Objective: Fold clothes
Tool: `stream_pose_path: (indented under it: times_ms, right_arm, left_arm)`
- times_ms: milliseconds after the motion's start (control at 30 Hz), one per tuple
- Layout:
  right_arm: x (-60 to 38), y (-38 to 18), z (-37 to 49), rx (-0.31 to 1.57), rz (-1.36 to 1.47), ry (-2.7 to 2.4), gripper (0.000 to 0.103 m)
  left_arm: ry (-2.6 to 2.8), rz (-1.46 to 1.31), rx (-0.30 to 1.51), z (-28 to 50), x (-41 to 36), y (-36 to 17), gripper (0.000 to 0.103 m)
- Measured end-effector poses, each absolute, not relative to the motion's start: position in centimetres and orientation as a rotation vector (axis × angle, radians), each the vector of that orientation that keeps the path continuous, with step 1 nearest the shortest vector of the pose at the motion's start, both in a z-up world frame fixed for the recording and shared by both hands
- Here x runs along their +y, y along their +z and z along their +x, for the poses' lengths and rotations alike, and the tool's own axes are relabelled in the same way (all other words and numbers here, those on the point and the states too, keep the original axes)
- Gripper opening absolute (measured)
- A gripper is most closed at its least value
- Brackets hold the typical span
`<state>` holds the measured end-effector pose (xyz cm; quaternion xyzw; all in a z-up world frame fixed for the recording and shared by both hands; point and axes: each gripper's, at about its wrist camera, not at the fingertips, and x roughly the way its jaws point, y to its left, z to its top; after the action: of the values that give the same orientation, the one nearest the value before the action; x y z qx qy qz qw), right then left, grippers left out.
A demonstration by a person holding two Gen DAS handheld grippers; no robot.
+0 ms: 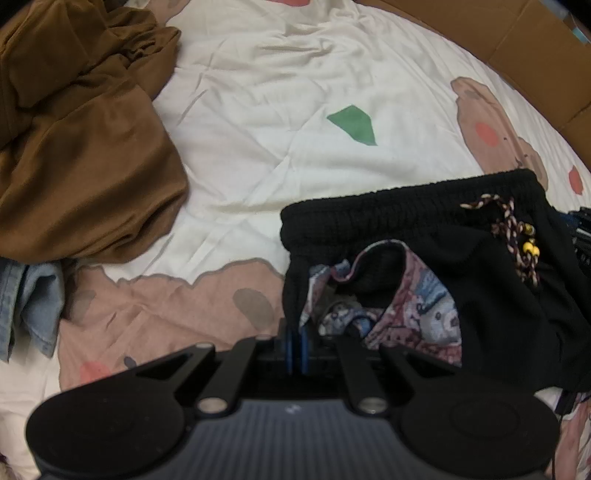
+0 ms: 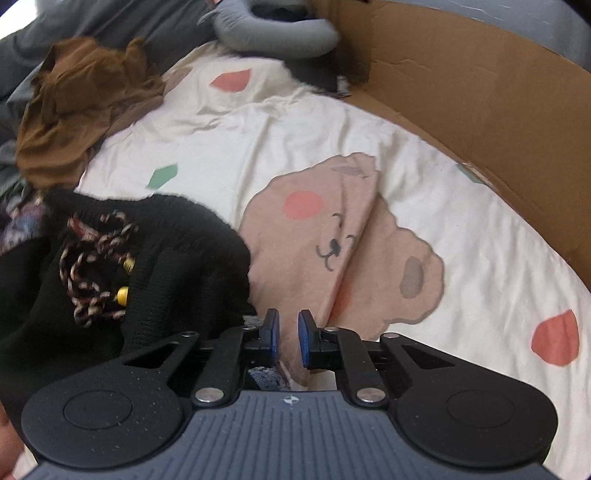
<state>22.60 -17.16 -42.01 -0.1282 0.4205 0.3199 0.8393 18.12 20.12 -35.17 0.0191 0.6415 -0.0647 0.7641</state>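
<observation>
Black knit shorts (image 1: 424, 225) with a braided drawstring (image 1: 517, 236) and a patterned lining (image 1: 413, 306) lie bunched on the bed sheet (image 1: 277, 92). My left gripper (image 1: 297, 347) is shut at the shorts' left edge, its blue pads together on the fabric. In the right wrist view the shorts (image 2: 166, 258) lie to the left of my right gripper (image 2: 288, 338). That gripper is open with a small gap and holds nothing, just above the sheet (image 2: 480, 277).
A crumpled brown garment (image 1: 81, 140) lies at the left, also in the right wrist view (image 2: 74, 107). Denim cloth (image 1: 29, 299) sits below it. A cardboard wall (image 2: 480, 96) borders the bed on the right. A grey pillow (image 2: 277, 33) lies at the far end.
</observation>
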Motion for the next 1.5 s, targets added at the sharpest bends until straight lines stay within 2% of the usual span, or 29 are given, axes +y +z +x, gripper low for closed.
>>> stream_pose_path:
  times_ms: [400,700,1033,1133,1333,1500]
  right_arm:
    - [-16.0,-42.0,20.6,0.941,-0.299,0.771,0.016]
    - [-14.4,-41.5,18.6,0.903,-0.344,0.873,0.015]
    - [-13.9,-41.3,16.6,0.994,-0.228,0.979,0.015]
    - [-13.8,-41.6,16.5,0.977,-0.248,0.968,0.017]
    - [-15.1,-40.4,17.6,0.936,-0.215,0.916,0.028]
    - [-16.2,-40.2,19.0,0.928,-0.185,0.862,0.029]
  left_arm:
    - [-0.144,0.037,1.395,18.0,20.3,-35.2,0.005]
    - [-0.14,0.035,1.401,18.0,20.4,-35.5,0.005]
    - [-0.134,0.025,1.41,17.6,20.9,-35.9,0.005]
    - [-0.132,0.022,1.415,17.4,21.0,-36.3,0.005]
    - [-0.13,0.013,1.421,17.2,21.2,-36.7,0.005]
    - [-0.133,0.016,1.42,17.2,21.2,-36.7,0.005]
